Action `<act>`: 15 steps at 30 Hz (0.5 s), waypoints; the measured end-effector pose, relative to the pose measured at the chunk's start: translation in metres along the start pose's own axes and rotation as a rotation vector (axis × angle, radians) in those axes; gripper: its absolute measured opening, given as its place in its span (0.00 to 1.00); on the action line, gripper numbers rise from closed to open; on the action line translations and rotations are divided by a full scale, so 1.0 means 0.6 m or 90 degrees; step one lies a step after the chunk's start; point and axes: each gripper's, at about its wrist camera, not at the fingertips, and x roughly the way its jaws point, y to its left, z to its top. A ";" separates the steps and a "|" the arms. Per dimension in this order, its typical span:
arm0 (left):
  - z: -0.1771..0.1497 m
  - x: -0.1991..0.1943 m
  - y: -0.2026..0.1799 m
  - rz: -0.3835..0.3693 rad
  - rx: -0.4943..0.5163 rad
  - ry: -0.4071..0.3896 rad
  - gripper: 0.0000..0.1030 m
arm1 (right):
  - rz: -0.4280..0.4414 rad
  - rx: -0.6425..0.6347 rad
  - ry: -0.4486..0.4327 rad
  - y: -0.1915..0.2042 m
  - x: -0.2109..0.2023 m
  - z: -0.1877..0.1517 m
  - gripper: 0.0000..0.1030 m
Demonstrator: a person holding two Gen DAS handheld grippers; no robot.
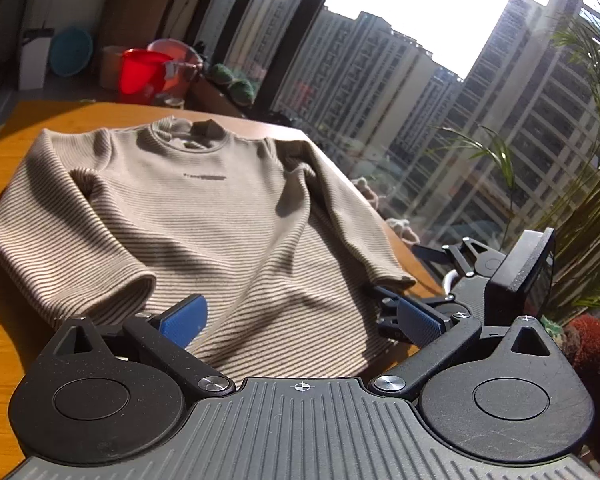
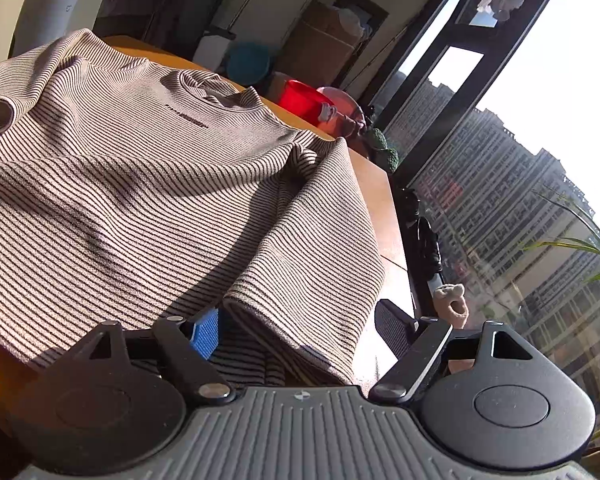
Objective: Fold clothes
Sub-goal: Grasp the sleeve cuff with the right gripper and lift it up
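Note:
A beige sweater with thin dark stripes [image 1: 204, 216] lies flat, front up, on a wooden table [image 1: 4, 344], collar at the far end. My left gripper [image 1: 300, 320] is open, its blue pads [image 1: 184, 318] spread over the sweater's near hem. The right gripper's body [image 1: 480, 280] shows at the sweater's right sleeve cuff. In the right wrist view the sweater [image 2: 140, 184] fills the left side. My right gripper [image 2: 300, 332] is open with the right sleeve cuff [image 2: 300, 316] lying between its pads.
The table's right edge [image 2: 396, 240] runs along a tall window. A red bucket [image 1: 142, 70], a blue basin [image 1: 70, 50] and cardboard boxes stand beyond the far end. Potted plants [image 1: 580, 184] stand at the right.

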 end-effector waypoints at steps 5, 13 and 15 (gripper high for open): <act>0.000 -0.022 0.005 -0.009 0.010 -0.038 1.00 | 0.022 0.060 0.064 -0.054 0.031 0.041 0.09; -0.002 -0.034 0.025 -0.029 -0.009 -0.058 1.00 | -0.038 0.275 -0.007 -0.243 0.017 0.152 0.08; -0.002 -0.038 0.030 -0.026 -0.016 -0.062 1.00 | -0.037 0.317 -0.036 -0.278 0.005 0.179 0.08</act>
